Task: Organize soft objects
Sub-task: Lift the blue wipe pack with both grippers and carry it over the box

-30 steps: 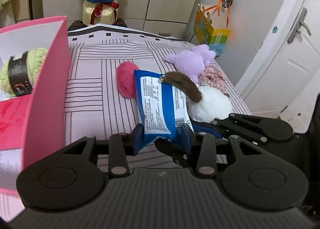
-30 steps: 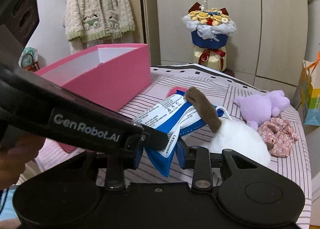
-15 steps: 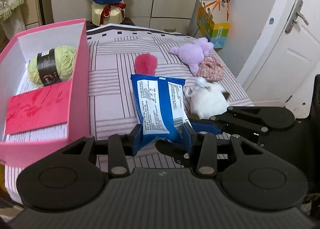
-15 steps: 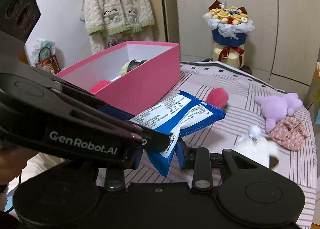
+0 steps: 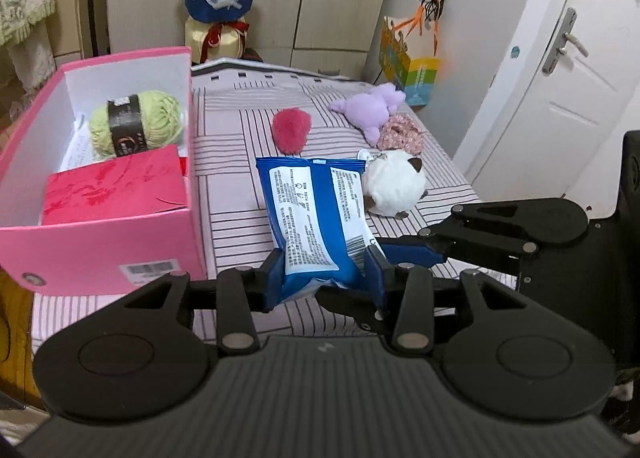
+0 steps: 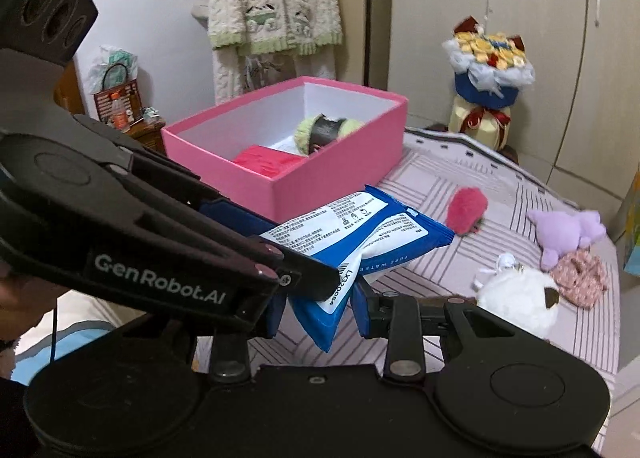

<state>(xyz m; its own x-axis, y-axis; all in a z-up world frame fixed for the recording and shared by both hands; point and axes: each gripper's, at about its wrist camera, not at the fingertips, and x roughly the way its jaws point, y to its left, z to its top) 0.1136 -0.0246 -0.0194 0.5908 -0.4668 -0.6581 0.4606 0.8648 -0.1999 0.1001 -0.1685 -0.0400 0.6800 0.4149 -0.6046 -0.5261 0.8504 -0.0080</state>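
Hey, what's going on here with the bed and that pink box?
A person is tidying soft things into the pink box on the bed. Both the left gripper and the right gripper are clamped on a blue wipes pack, held above the bed beside the box. Green yarn is already inside. The pink pompom, purple plush and white plush lie on the bed.

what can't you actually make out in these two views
- Left wrist view: the lower end of the blue packet is hidden between the left gripper and its body.
- Right wrist view: the right gripper is half covered by the left one crossing in front, so its grip is unclear.
- Right wrist view: the pink box wall hides most of the green yarn.
- Both views: the packet's print is too small to read.
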